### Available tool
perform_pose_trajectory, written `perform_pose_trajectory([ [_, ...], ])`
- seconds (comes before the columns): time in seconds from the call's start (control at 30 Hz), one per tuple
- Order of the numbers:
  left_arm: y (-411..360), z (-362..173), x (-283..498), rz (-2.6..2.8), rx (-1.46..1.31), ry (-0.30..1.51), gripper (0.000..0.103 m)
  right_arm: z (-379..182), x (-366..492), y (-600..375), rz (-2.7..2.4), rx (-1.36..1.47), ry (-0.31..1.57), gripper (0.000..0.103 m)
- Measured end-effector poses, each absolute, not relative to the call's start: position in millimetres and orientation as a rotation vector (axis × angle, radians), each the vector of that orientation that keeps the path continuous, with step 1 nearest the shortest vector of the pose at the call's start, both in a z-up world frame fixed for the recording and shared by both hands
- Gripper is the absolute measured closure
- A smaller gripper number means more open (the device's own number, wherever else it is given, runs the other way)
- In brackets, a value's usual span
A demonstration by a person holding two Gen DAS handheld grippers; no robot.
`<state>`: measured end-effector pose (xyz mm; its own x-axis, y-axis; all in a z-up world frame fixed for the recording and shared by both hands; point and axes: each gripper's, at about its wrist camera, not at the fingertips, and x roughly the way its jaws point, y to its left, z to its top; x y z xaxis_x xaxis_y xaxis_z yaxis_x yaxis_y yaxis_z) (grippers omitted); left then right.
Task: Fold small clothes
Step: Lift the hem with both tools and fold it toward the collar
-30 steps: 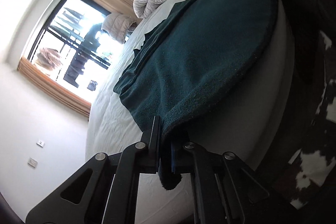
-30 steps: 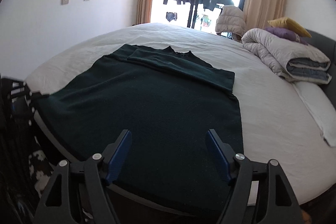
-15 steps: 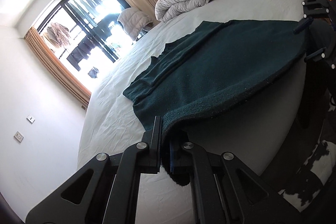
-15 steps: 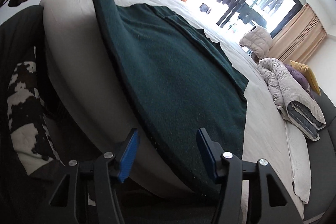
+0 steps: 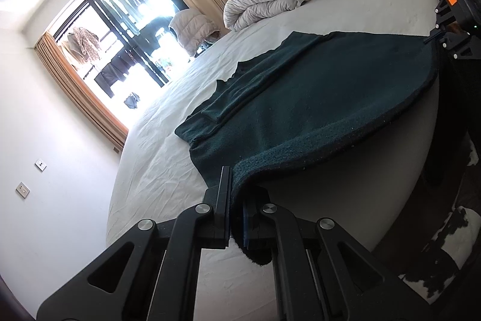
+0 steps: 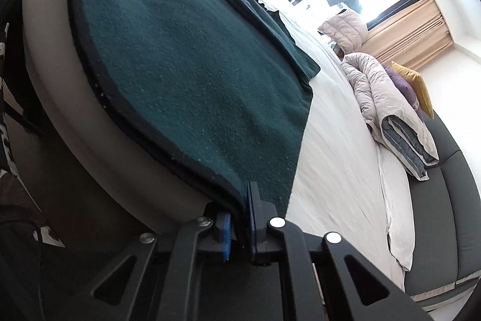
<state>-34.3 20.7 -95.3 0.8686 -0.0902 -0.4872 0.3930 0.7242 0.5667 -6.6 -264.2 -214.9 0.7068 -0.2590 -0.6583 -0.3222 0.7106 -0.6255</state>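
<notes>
left tool [image 5: 237, 212]: clamped tight on the near-left hem corner of the dark green fleece garment [image 5: 315, 104], corner lifted a bit off the bed edge.
right tool [image 6: 240, 227]: jaws have just been closing, now pinching the other hem corner, fabric between the blue pads [image 6: 227, 233].
garment place: spread flat on the white round bed [image 5: 168, 164], hem hanging over the near edge, sleeve already folded across the far end.
risk 1: my right bite looks shallow and right at the edge; a quick lift could pull the fleece out.
risk 2: it looks like two layers; catching only the top one would split the fold.
risk 3: uneven lift between my hands skews the hem, crooked crease.
risk 4: dragging shifts the folded sleeve or rumples the sheet.
</notes>
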Motion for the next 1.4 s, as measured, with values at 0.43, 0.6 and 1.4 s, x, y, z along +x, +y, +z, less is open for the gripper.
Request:
perform_pose_trajectory([
  [0.43, 36, -72, -2, -0.221, 0.509, 0.497, 0.099, -143, 35, -297, 0.006, -0.547, 0.668, 0.1],
  [0.6, 40, -55, 31, -0.19, 0.42, 0.485, 0.099, -118, 79, -296, 0.01, -0.548, 0.617, 0.1],
  [1.4, 67, -65, 341, -0.149, 0.267, 0.76, 0.099, -142, 383, -316, 0.094, -0.37, 0.947, 0.1],
])
